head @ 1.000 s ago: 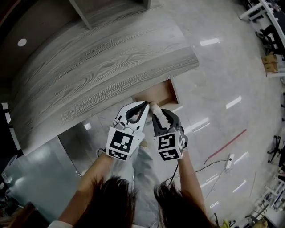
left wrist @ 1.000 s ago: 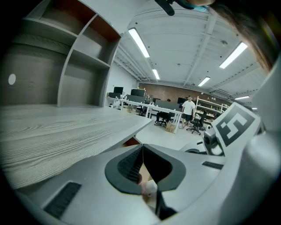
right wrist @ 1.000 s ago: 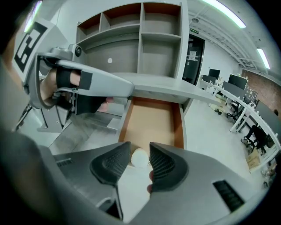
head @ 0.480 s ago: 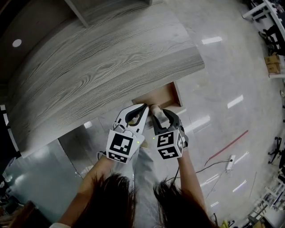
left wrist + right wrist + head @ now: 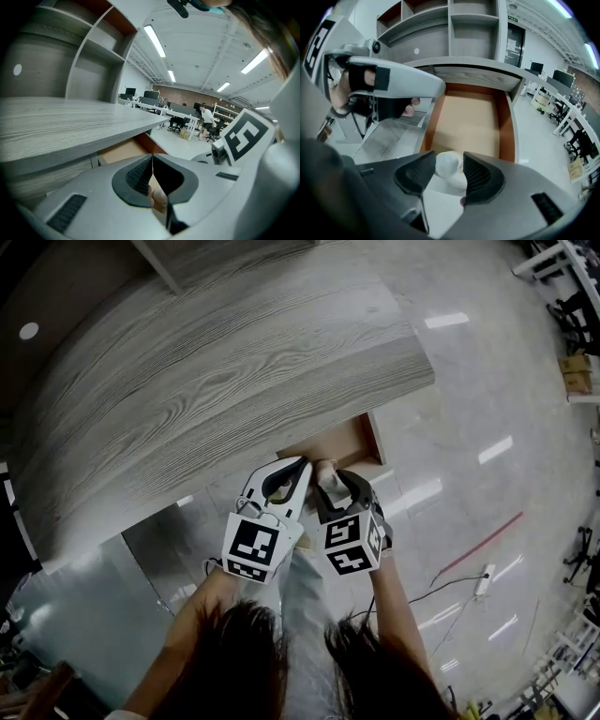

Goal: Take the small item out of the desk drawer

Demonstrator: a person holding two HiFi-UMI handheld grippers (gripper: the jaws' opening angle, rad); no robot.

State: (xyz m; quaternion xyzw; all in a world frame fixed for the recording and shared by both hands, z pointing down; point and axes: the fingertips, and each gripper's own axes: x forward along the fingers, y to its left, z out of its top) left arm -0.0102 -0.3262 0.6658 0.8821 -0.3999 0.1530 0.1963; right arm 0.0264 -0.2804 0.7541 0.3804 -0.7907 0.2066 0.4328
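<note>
Grey wood-grain desk (image 5: 234, 362), its bare-bottomed drawer (image 5: 342, 442) pulled open.

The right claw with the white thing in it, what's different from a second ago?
The right claw is opening its jaws wider around the small white item, which sits between them, so it seems to be letting go. The left claw stayed shut beside it, the drawer stayed open, and both claws barely moved.

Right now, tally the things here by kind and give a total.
Grippers: 2 (left gripper shut; right gripper's jaws opening, white item between them)
Drawer: 1
White item: 1
Desk: 1
Total: 5
</note>
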